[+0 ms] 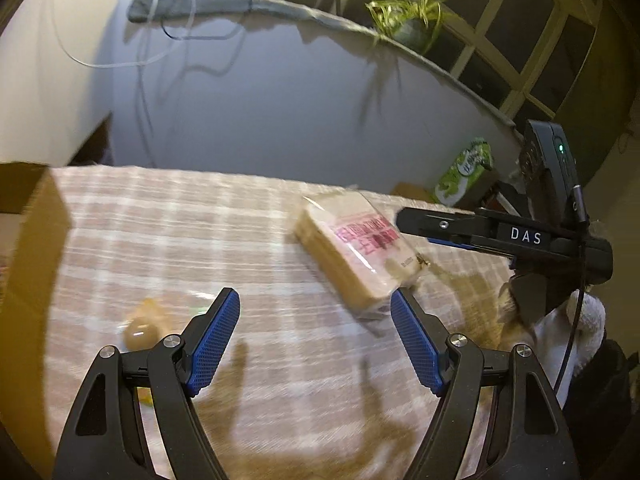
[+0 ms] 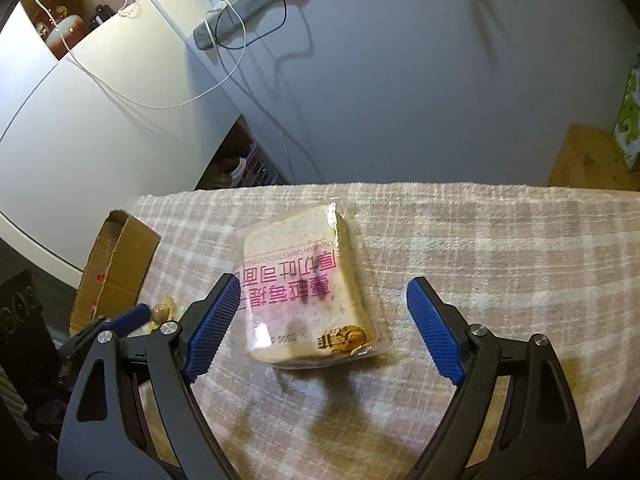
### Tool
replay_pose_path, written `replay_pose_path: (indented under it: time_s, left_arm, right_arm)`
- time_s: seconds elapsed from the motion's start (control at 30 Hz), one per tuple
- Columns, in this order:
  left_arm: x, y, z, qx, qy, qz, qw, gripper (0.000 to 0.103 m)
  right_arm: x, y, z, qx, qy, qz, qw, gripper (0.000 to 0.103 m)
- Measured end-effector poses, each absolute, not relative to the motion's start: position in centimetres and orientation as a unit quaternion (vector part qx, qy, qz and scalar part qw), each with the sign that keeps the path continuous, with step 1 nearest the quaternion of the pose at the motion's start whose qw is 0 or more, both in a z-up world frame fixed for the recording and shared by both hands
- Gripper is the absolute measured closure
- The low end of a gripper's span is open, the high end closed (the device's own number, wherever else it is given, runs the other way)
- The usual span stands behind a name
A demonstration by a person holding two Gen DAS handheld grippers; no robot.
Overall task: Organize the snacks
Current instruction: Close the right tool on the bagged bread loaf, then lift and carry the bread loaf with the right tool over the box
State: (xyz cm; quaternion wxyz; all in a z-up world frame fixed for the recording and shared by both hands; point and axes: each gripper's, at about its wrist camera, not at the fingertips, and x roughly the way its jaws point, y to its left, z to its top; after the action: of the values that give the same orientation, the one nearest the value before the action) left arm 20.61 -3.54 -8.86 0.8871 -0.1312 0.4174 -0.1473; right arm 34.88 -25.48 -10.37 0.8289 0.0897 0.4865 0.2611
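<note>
A clear bag of sliced toast (image 2: 304,292) with pink print lies flat on the checked tablecloth (image 2: 460,240). My right gripper (image 2: 322,320) is open just above it, its left pad beside the bag's left edge. In the left wrist view the bag (image 1: 356,248) lies to the right, with the right gripper (image 1: 404,220) over it. My left gripper (image 1: 316,336) is open and empty over the cloth. A small wrapped round snack (image 1: 142,330) lies left of its fingers; it also shows in the right wrist view (image 2: 161,313).
An open cardboard box (image 2: 116,268) stands at the table's left edge, large at the left of the left wrist view (image 1: 32,240). A green package (image 1: 464,176) sits beyond the far right corner. A wall with hanging cables (image 2: 240,60) is behind the table.
</note>
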Motion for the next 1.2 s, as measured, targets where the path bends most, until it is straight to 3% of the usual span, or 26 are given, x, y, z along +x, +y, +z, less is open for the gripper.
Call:
replay_pose_path:
  time_s: [0.53,0.63,0.7,0.77,0.9,1.2]
  left_arm:
    - [23.8,-5.5,-11.3,-0.182,0.451,-0.187,0.853,0.025]
    - [24.4,-5.9,-11.5,-0.191,0.456,-0.2,0.846,0.036]
    - [24.7,-6.2,-11.6,-0.192,0.461,-0.204,0.842,0.042]
    - [24.9,-6.4,-11.6,-0.196,0.463,-0.211,0.838,0.047]
    - [25.4,-6.7,-11.4,-0.198,0.464,-0.211,0.837,0.047]
    - [24.6,-6.0,-10.5,-0.182,0.459,-0.206,0.845,0.048]
  right_arm:
    - [36.3,-24.2,-13.6,0.112,0.521,0.307,0.789,0.015]
    - [36.2,-24.1,-13.6,0.113,0.522,0.308,0.788,0.016]
    - [36.2,-23.9,-13.7,0.112,0.524,0.31,0.785,0.026]
    - [36.1,-23.9,-13.6,0.112,0.525,0.309,0.785,0.029]
    - [36.0,-24.3,-13.6,0.128,0.522,0.311,0.784,0.038]
    - [34.5,-24.0,-13.2,0.131,0.519,0.314,0.784,0.041]
